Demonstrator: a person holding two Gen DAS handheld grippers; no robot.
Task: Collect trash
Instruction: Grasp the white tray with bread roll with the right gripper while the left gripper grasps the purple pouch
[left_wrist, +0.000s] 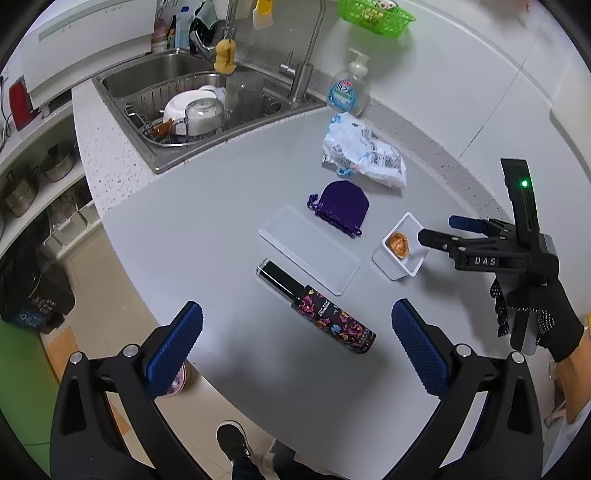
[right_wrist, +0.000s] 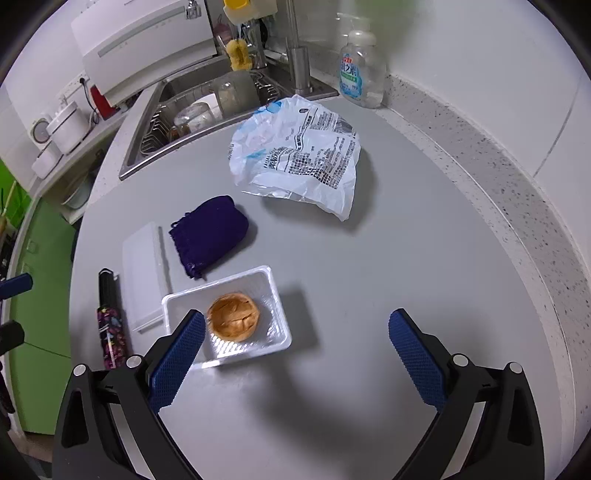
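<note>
Views compared: left wrist view takes in the whole grey counter (left_wrist: 207, 229), the right gripper seen from the side and a shoe on the floor at the bottom; right wrist view sits closer over the white tray and shows only a sliver of the left gripper at its left edge.
Left gripper (left_wrist: 295, 347): jaws spread wide, nothing between the blue pads; it hangs above the counter's near edge, with the patterned tube (left_wrist: 321, 310) lying between the fingers in the lower centre of the frame.
Right gripper (right_wrist: 295, 354): jaws wide apart and holding nothing; the left pad (right_wrist: 177, 362) overlaps the near left corner of the white tray, though whether it touches I cannot tell.
Right gripper from the side (left_wrist: 436, 232): held in a black-gloved hand (left_wrist: 535, 317) at the right edge, fingertips at the tray's right rim.
White tray (right_wrist: 280, 332): lower centre of the right wrist view, a brown crumpled lump (right_wrist: 232, 317) inside it.
Crumpled plastic bag (right_wrist: 299, 158): upper centre, on the counter near the soap bottle (right_wrist: 360, 70) and the sink (left_wrist: 177, 107).
Purple pouch (right_wrist: 210, 232): between the bag and the tray, beside a flat clear lid (right_wrist: 142, 273).
</note>
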